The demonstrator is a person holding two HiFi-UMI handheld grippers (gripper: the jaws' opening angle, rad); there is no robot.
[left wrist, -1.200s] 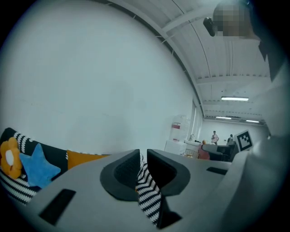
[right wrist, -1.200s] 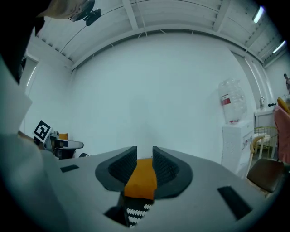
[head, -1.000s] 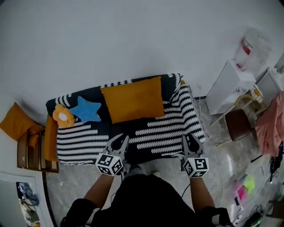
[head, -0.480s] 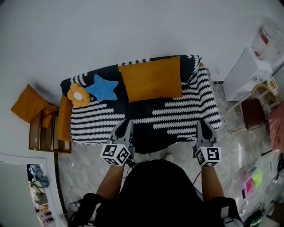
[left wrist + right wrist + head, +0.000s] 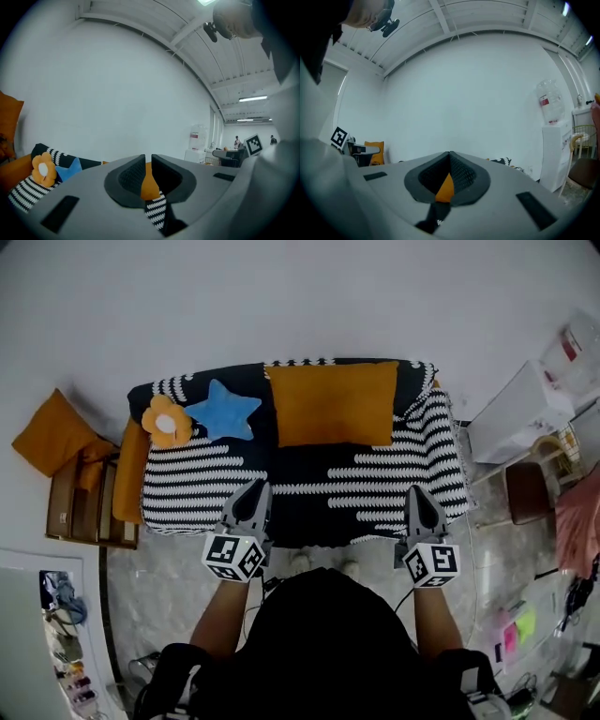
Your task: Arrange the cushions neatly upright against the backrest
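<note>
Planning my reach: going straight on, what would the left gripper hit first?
Likely the large orange cushion on the striped sofa, seen between the left gripper's jaws; height over the seat is unclear.

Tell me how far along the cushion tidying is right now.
Done, it seems: the flower cushion, blue star cushion and large orange cushion stand in a row against the backrest. In hand: nothing; the left gripper and right gripper are shut and empty, short of the sofa. Possibly left: a second orange cushion lies off it, on the wooden shelf at the left.
</note>
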